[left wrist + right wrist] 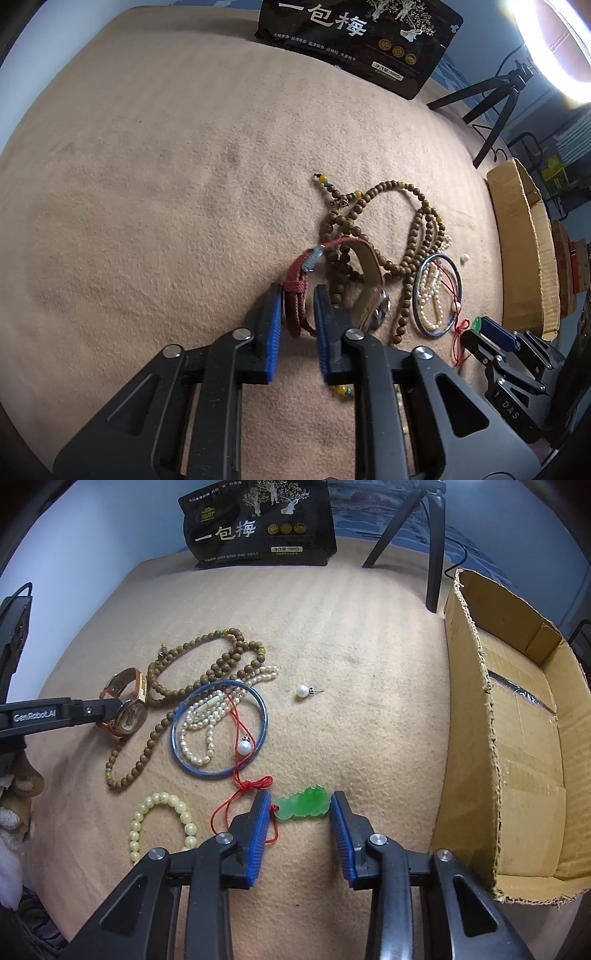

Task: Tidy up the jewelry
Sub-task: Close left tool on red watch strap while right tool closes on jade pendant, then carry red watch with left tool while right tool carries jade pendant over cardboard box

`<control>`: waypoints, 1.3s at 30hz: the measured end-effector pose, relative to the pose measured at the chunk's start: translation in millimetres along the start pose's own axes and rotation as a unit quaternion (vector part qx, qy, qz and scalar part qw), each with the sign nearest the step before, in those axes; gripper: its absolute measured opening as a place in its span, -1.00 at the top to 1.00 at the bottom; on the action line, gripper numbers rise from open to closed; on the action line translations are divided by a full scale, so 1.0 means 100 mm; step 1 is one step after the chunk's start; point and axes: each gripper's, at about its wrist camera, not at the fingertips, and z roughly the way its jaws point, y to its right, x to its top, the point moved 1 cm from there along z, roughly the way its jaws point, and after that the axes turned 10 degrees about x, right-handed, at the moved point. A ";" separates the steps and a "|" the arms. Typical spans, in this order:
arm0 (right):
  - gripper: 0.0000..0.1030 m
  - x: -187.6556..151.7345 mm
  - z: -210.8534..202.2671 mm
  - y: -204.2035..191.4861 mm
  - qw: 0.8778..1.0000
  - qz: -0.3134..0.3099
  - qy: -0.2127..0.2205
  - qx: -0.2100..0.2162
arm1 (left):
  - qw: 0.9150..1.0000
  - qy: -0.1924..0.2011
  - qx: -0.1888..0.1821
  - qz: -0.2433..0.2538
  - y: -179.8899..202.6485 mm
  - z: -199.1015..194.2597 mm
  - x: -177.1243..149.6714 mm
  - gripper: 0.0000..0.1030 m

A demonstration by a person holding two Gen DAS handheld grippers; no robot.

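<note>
A pile of jewelry lies on the beige cloth (pixel 147 184). My left gripper (pixel 298 295) is open, its jaws on either side of the red strap (pixel 293 295) of a wristwatch (pixel 127 712). My right gripper (pixel 300 801) is open, its jaws on either side of a green jade pendant (pixel 304 802) on a red cord (pixel 236 797). Brown wooden prayer beads (pixel 406 229), a blue bangle (pixel 218 727), a pearl strand (pixel 203 720), a cream bead bracelet (pixel 162 823) and a loose pearl earring (pixel 303 691) lie around.
An open cardboard box (pixel 517 738) stands at the right edge of the cloth. A black snack bag (pixel 258 528) stands at the back. Tripod legs (pixel 432 554) stand behind the box. A ring light (pixel 554 44) glows at upper right.
</note>
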 end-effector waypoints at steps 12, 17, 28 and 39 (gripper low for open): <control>0.37 0.03 -0.23 -0.08 0.999 -0.007 0.032 0.015 | 1.000 0.020 0.002 -0.002 -0.03 -0.15 0.00 0.82; 0.37 0.09 -0.39 -0.13 0.998 -0.011 0.055 0.023 | 0.999 0.037 -0.008 -0.011 -0.04 -0.29 0.03 0.82; 0.37 0.21 -0.92 -0.15 0.991 -0.011 0.129 0.029 | 0.996 0.077 -0.032 0.007 0.18 -0.61 0.04 0.83; 0.37 0.31 -1.42 0.12 0.981 0.009 0.193 0.003 | 0.992 0.101 -0.063 0.033 0.58 -0.86 -0.01 0.82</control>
